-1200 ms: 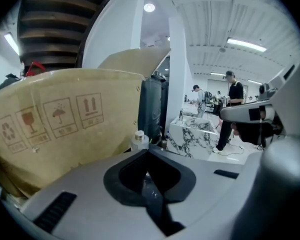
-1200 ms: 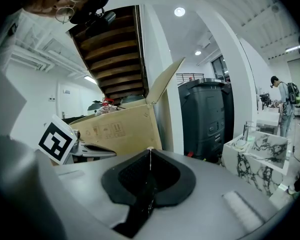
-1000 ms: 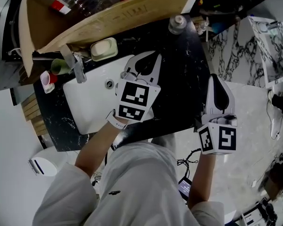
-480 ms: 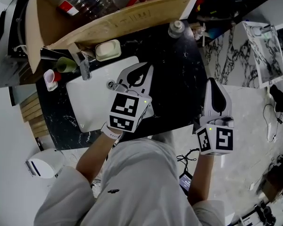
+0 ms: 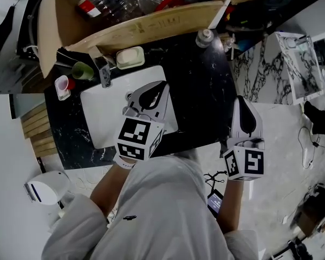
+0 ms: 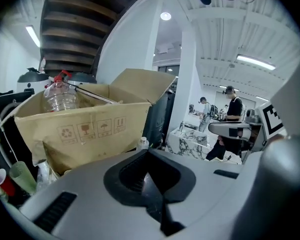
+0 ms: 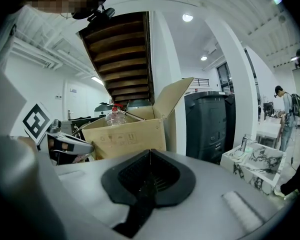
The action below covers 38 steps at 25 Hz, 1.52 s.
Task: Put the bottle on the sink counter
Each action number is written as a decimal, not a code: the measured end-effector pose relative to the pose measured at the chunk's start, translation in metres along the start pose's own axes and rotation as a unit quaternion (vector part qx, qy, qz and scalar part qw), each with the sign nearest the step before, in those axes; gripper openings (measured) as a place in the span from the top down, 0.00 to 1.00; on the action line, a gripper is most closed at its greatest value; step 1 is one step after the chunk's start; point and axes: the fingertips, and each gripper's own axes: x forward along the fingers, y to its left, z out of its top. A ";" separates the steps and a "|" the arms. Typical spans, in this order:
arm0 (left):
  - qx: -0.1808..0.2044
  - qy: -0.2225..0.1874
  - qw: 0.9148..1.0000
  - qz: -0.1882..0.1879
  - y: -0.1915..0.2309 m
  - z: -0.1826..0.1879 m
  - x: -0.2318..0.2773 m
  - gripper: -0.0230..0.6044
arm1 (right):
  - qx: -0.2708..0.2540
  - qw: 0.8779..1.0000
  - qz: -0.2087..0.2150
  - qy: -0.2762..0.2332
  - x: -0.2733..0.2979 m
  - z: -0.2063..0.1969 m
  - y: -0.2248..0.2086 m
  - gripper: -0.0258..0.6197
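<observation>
**Q:** Item one, the bottle. Where do you find it?
**A:** A small capped bottle (image 5: 204, 37) stands upright on the counter (image 5: 206, 93), at the far right corner, just beside the box (image 5: 151, 21). Larger clear bottles (image 5: 105, 1) lie in that box. I cannot tell which one the task means. If it is the small one, your job looks done.

**Q:** Handling?
**A:** Clear plastic, apparently empty, so light, thin-walled and smooth. It probably dents under a hard squeeze and rolls if laid down. Take it at the neck under the cap, or across the waist, and close gently.

**Q:** Your tongs?
**A:** Left gripper (image 5: 154, 91): over the right side of the basin (image 5: 97, 118), jaws together, nothing between them. Right gripper (image 5: 242, 104): just off the counter's right edge, jaws together, likewise bare.

**Q:** Containers?
**A:** Box, far side: flaps open, holds the clear bottles, one red-capped, plus something red. Basin: nothing seen in its bare part. Dish (image 5: 130, 57), beyond the basin: a pale block, probably soap. Green cup (image 5: 82, 70) and red cup (image 5: 62, 85), far left: contents not visible.
</observation>
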 end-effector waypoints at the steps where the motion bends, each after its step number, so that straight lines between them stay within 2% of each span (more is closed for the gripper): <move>1: 0.000 -0.002 1.000 0.003 0.001 0.001 -0.005 0.95 | -0.002 1.000 0.002 -0.001 -0.002 0.002 0.002 0.94; 21: -0.015 -0.039 0.997 0.060 0.019 0.009 -0.093 0.95 | -0.033 0.998 0.040 -0.021 -0.039 0.039 0.031 0.94; 27: -0.020 -0.033 0.997 0.061 0.011 -0.002 -0.111 0.95 | -0.043 0.997 0.053 -0.026 -0.055 0.045 0.041 0.94; 38: -0.007 -0.018 0.999 0.041 -0.013 -0.014 -0.115 0.95 | -0.042 0.998 0.050 -0.003 -0.068 0.015 0.034 0.94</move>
